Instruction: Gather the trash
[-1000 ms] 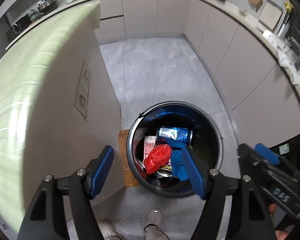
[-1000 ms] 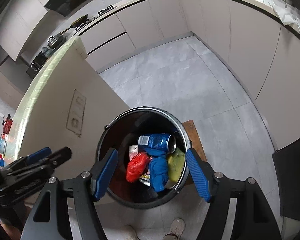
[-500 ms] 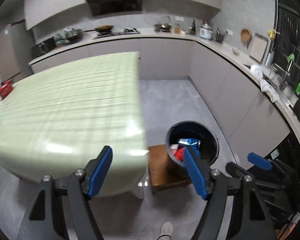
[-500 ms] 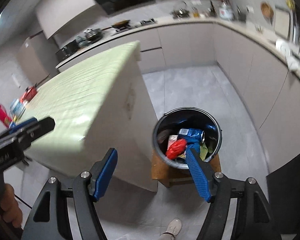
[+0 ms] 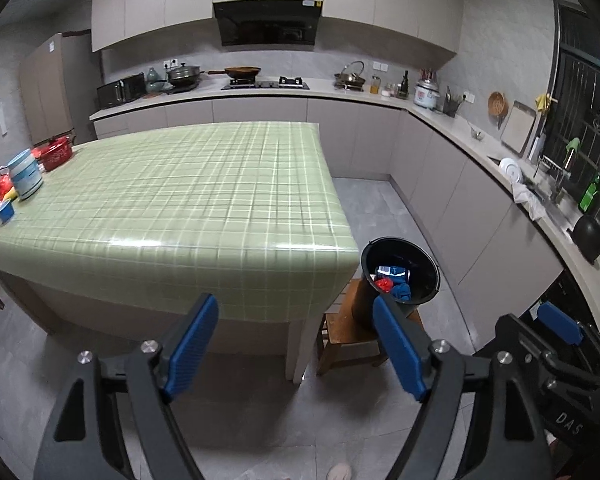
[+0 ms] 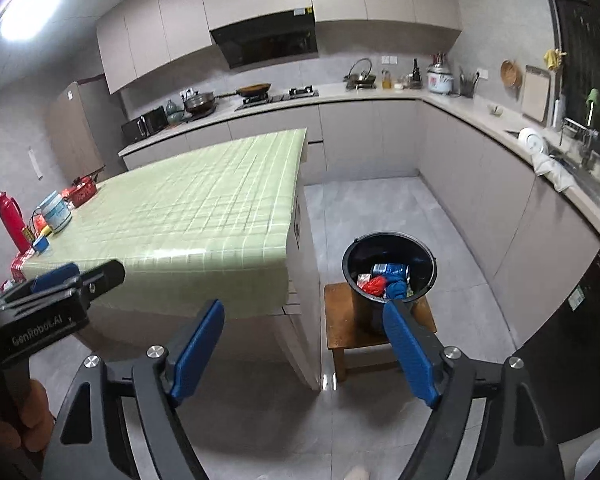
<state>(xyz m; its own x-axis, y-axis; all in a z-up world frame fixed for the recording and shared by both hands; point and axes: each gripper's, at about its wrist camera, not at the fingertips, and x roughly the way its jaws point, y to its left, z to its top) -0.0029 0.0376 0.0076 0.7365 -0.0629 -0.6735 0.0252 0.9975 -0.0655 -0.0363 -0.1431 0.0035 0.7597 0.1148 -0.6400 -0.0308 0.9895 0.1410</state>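
Kitchen floor [image 5: 236, 420]; trash bucket [image 5: 428, 264] beyond both tongs [image 5: 296, 348].

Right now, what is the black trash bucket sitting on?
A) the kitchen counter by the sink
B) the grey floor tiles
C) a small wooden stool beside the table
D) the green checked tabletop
C: the black trash bucket, with a can and red and blue trash inside, stands on a small wooden stool on the floor, next to the corner of the green-clothed table.
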